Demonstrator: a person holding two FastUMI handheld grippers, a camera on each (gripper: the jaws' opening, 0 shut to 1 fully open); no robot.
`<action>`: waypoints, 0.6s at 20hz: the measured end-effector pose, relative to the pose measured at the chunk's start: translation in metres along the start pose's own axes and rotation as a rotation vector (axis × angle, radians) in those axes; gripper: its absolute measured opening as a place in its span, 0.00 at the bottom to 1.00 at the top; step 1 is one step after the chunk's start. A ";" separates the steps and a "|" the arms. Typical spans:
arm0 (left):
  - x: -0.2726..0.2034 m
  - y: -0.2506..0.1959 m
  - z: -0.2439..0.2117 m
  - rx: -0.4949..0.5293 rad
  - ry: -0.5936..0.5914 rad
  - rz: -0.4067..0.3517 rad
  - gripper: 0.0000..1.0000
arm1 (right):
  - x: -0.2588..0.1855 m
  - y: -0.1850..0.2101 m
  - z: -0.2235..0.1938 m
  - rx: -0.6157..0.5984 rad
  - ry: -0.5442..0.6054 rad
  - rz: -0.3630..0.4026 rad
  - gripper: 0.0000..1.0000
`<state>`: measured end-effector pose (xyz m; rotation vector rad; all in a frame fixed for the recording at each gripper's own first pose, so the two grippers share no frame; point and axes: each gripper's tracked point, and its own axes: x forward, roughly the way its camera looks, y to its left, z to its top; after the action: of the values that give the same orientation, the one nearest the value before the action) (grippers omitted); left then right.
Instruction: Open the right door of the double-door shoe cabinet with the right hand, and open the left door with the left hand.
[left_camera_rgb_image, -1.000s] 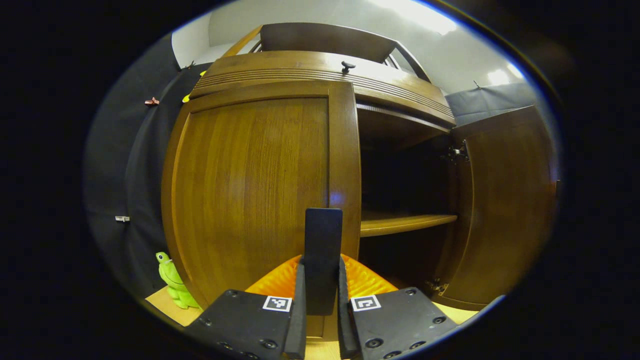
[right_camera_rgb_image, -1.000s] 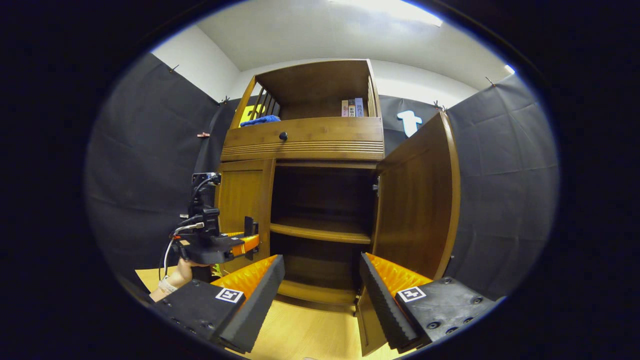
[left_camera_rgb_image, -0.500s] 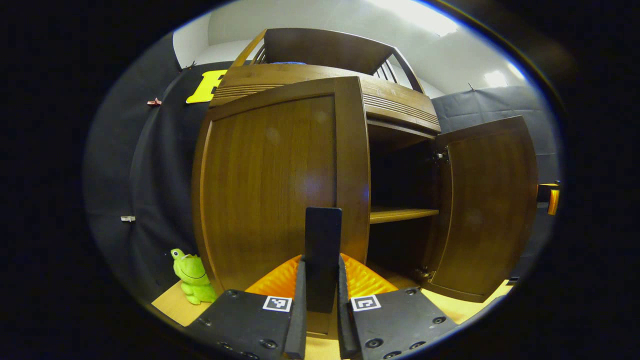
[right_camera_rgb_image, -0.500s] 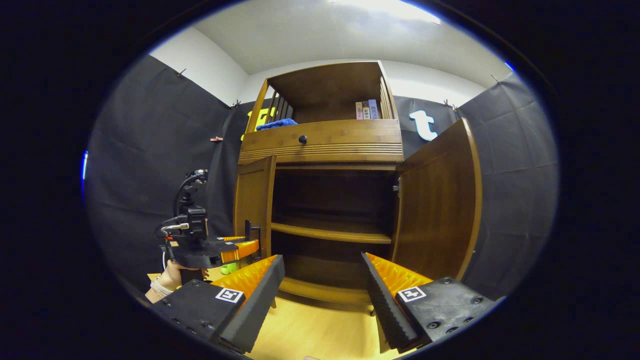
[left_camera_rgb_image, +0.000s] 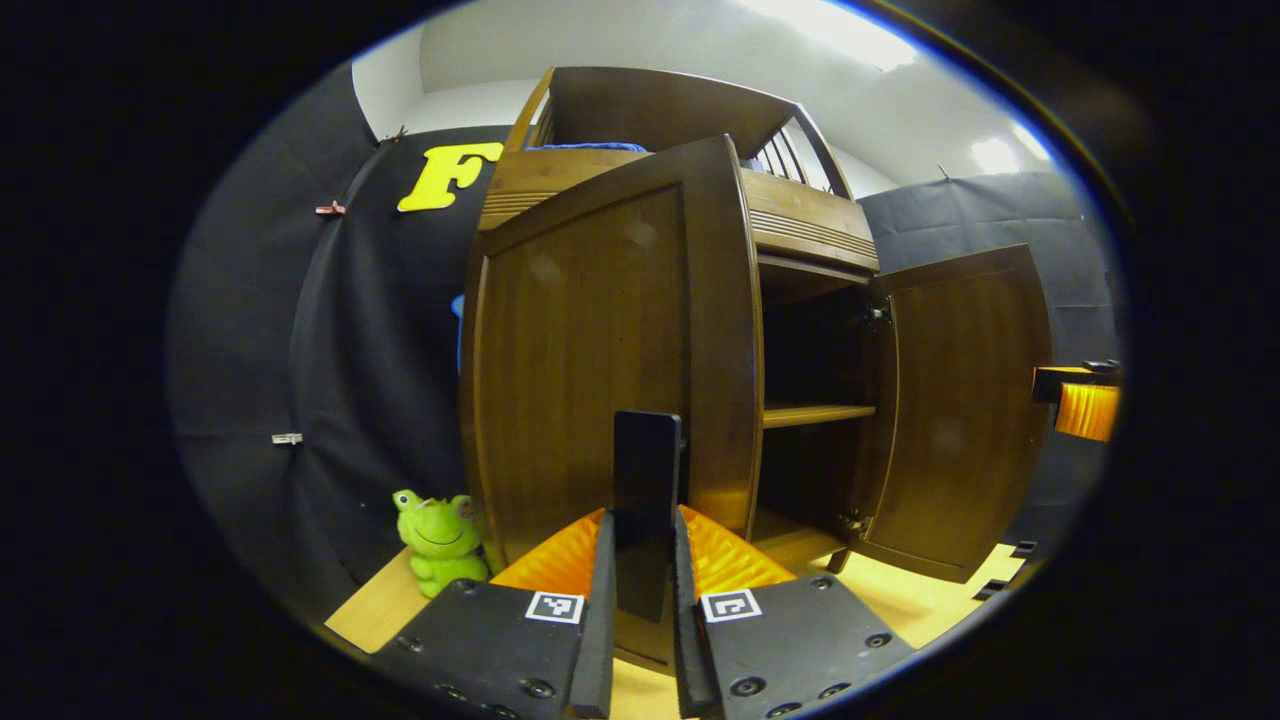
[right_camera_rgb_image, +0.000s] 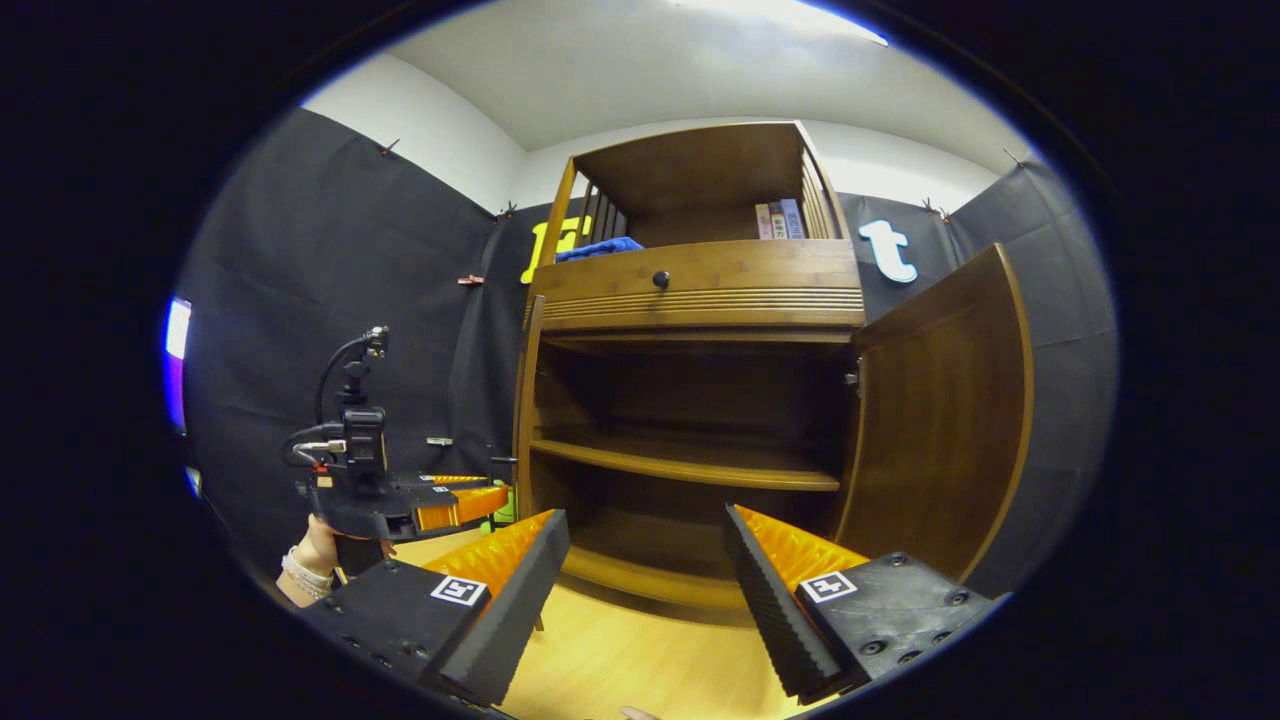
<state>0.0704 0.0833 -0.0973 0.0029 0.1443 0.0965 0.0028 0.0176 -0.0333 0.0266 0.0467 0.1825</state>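
The shoe cabinet (right_camera_rgb_image: 700, 290) stands against the black booth wall on a light wooden floor (right_camera_rgb_image: 620, 660). The left door (left_camera_rgb_image: 610, 350) is swung well out from the cabinet front; in the right gripper view it appears nearly edge-on (right_camera_rgb_image: 524, 400). The left gripper (left_camera_rgb_image: 645, 600) is clamped on the dark upright handle (left_camera_rgb_image: 647, 500) at the free edge of that door, with both fingers pressing its sides. The right door (right_camera_rgb_image: 940, 420) stands wide open, hinged on the cabinet's right side. The right gripper (right_camera_rgb_image: 645, 590) hangs in front of the open cabinet, its jaws spread wide and holding nothing. Inside, 1 shelf (right_camera_rgb_image: 690, 465) spans the compartment. Above the doors sits a drawer with 1 round knob (right_camera_rgb_image: 660, 279); the open top shelf carries a blue cloth (right_camera_rgb_image: 600, 247) and some books (right_camera_rgb_image: 779, 219). A green frog toy (left_camera_rgb_image: 438, 540) sits on the floor just left of the left door. A hand (right_camera_rgb_image: 318, 550) grips the left gripper from below
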 end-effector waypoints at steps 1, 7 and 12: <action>-0.004 0.005 -0.001 0.001 0.002 0.006 0.29 | 0.001 0.004 0.001 -0.001 -0.004 0.009 0.98; -0.027 0.031 -0.001 0.014 0.002 0.056 0.25 | 0.005 0.024 0.005 0.006 -0.019 0.045 0.99; -0.042 0.051 0.001 0.015 0.009 0.095 0.18 | 0.007 0.043 0.006 0.015 -0.025 0.085 0.97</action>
<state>0.0247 0.1295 -0.0899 0.0244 0.1537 0.1903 0.0026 0.0613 -0.0267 0.0455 0.0216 0.2672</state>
